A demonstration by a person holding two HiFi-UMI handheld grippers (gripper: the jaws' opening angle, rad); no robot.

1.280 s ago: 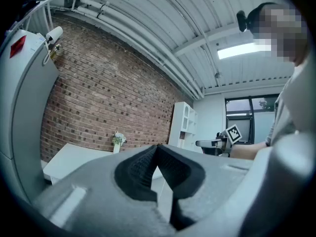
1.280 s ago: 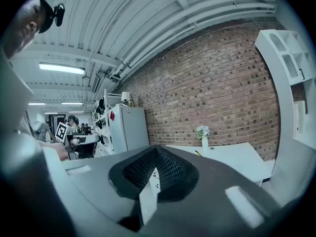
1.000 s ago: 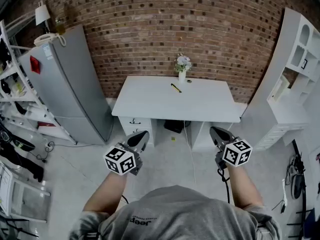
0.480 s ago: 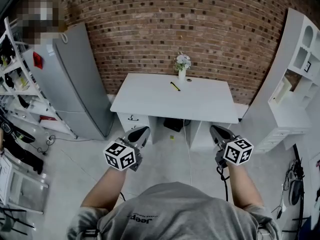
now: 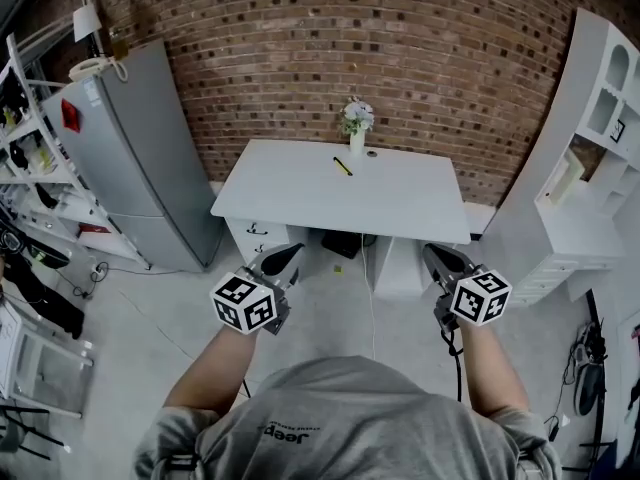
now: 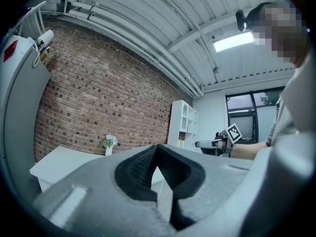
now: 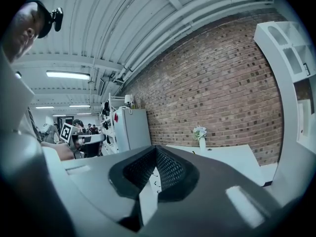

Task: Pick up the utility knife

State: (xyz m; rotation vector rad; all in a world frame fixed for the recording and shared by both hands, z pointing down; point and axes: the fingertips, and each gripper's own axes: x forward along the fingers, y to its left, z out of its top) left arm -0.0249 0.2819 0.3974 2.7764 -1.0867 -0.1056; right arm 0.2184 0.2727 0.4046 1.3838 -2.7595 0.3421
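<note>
So the knife (image 5: 343, 166) is lying on the far part of the desk (image 5: 290, 193), just in front of the little vase (image 5: 356, 140) by the brick wall. Both grippers are well short of it, out over the floor on the desk's near side and pointing toward it. Left gripper (image 5: 284, 259) has its jaws pinched together with nothing in them. Right gripper (image 5: 437, 259), same deal: closed up and empty.

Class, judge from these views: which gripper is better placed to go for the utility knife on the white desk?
Left, narrowly. The utility knife lies far back on the desk, more in line with the left gripper than the right gripper. Both are shut and short of the desk.
</note>
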